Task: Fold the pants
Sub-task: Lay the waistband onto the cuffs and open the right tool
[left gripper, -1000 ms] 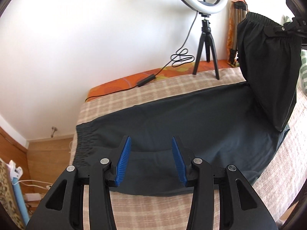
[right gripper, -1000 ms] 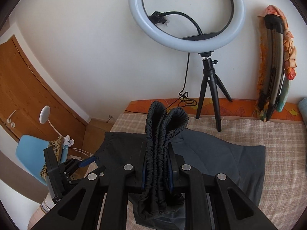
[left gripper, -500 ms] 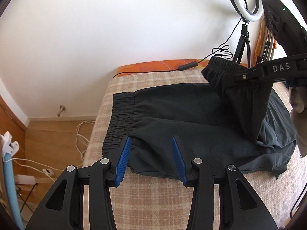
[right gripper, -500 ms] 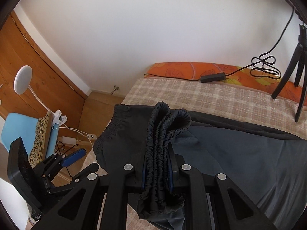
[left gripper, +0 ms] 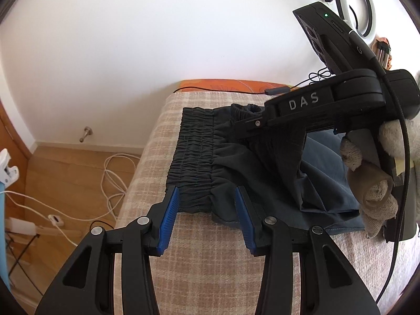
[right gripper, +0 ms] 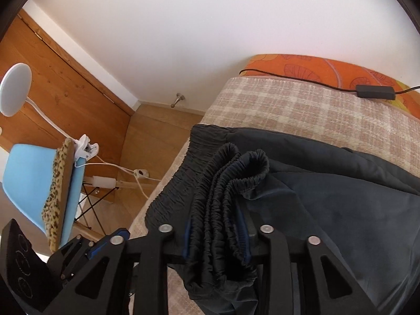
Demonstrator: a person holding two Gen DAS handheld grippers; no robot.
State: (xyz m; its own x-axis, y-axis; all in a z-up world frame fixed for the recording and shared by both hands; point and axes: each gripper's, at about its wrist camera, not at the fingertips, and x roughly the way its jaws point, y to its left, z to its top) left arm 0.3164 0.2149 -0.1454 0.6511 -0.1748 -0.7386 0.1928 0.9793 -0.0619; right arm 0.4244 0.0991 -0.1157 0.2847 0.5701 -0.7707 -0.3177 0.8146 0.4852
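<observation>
Dark pants [left gripper: 262, 176] lie on a checked bed, their elastic waistband [left gripper: 194, 162] at the left end. My left gripper [left gripper: 207, 212] is open and empty, its blue pads either side of the waistband's near corner. My right gripper [right gripper: 216, 239] is shut on the gathered cuff end [right gripper: 225, 197] of the pants and holds it over the waistband [right gripper: 168, 197]. It shows in the left wrist view [left gripper: 309, 115] as a black body marked DAS, close above the waistband's far part.
The bed's left edge [left gripper: 147, 173] drops to a wooden floor with white cables [left gripper: 110, 173]. A blue chair [right gripper: 34, 183] stands beside the bed. A ring light [left gripper: 357, 2] and a black cable with a box [right gripper: 372, 92] are at the bed's far side.
My right gripper has carried the cuff end leftward and down over the waistband. My left gripper has moved left toward the waistband's near corner, still open.
</observation>
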